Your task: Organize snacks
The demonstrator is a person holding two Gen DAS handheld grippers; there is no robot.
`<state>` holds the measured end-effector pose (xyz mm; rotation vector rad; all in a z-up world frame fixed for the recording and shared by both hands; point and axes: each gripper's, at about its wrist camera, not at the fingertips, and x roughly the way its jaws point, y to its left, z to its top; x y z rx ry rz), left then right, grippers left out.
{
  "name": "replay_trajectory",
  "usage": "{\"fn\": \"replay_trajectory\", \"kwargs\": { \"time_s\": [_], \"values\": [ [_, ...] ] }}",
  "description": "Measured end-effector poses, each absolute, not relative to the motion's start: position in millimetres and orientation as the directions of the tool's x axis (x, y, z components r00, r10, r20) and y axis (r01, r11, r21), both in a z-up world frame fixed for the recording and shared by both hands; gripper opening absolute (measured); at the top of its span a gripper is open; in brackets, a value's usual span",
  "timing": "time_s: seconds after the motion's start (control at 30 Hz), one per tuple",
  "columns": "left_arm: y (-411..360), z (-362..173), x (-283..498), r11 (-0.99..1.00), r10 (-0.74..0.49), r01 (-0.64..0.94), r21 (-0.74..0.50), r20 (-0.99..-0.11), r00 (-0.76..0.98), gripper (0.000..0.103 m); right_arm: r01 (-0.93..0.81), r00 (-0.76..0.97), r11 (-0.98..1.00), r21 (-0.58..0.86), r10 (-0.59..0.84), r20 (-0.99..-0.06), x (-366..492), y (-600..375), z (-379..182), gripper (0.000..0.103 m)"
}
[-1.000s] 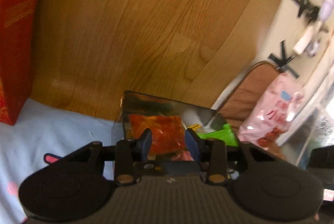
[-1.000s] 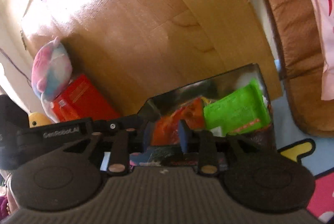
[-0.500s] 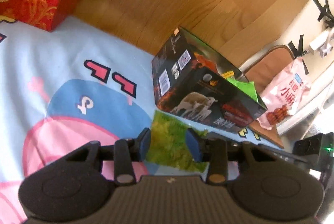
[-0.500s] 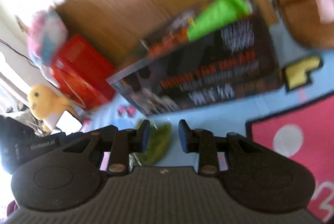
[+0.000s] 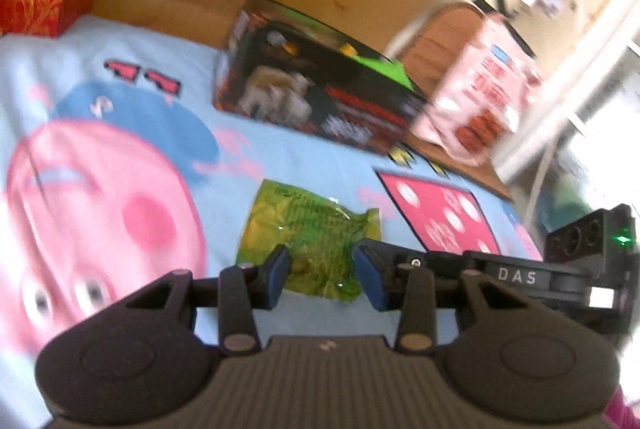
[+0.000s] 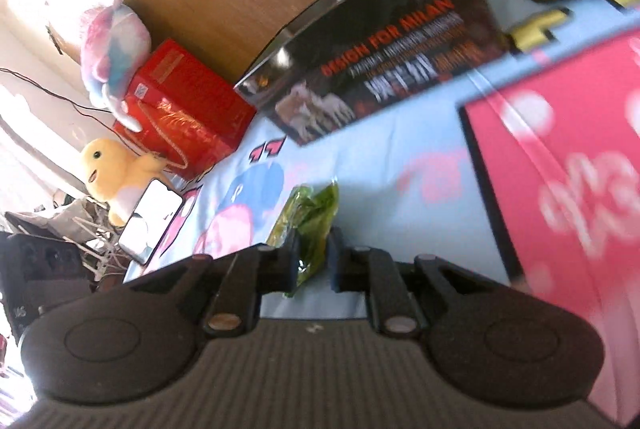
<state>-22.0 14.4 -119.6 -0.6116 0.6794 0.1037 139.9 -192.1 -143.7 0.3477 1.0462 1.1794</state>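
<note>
Jaws of the left gripper [image 5: 322,275] stand apart with the green snack packet [image 5: 308,237] lying flat on the cartoon blanket [image 5: 280,157] just beyond them, lower centre of the frame. Right gripper [image 6: 314,257] jaws are closing, narrow, the packet's crinkled, glossy edge between them; contact is unclear. Its print is illegible. Behind, upper centre, a dark box [image 5: 320,97] is blurred.

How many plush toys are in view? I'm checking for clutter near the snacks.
2: a pastel plush on the red gift box, a yellow duck below it. Others may be hidden.
</note>
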Motion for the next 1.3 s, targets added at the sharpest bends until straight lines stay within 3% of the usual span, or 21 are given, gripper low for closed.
{"fn": "replay_trajectory", "kwargs": {
  "time_s": [0.13,0.27,0.67,1.17,1.3],
  "values": [
    [-22.8,-121.3,-44.8,0.804,-0.222,-0.209,-0.557,-0.606,0.764,0.036,-0.559,-0.009,0.382,0.736,0.884,-0.466,113.8,-232.1,-143.0,0.015],
    [-60.5,-115.9,-70.2,0.852,-0.211,-0.175,-0.493,-0.63,0.748,0.038,-0.586,-0.047,0.34,0.735,0.892,-0.45,83.2,-263.2,-139.7,0.013],
    [-79.2,-104.6,-94.5,0.936,0.09,-0.294,-0.195,-0.673,0.734,0.043,-0.618,0.074,0.39,0.683,0.893,-0.443,47.4,-316.6,-139.2,0.02],
    [-78.2,-107.7,-98.1,0.94,0.169,-0.324,-0.112,-0.669,0.724,0.048,-0.667,0.101,0.397,0.631,0.886,-0.452,46.4,-321.5,-141.7,0.022],
    [-76.7,-108.8,-96.9,0.941,0.183,-0.325,-0.096,-0.666,0.724,0.049,-0.711,0.145,0.424,0.561,0.869,-0.474,40.4,-318.4,-135.9,0.024]
  ]
}}
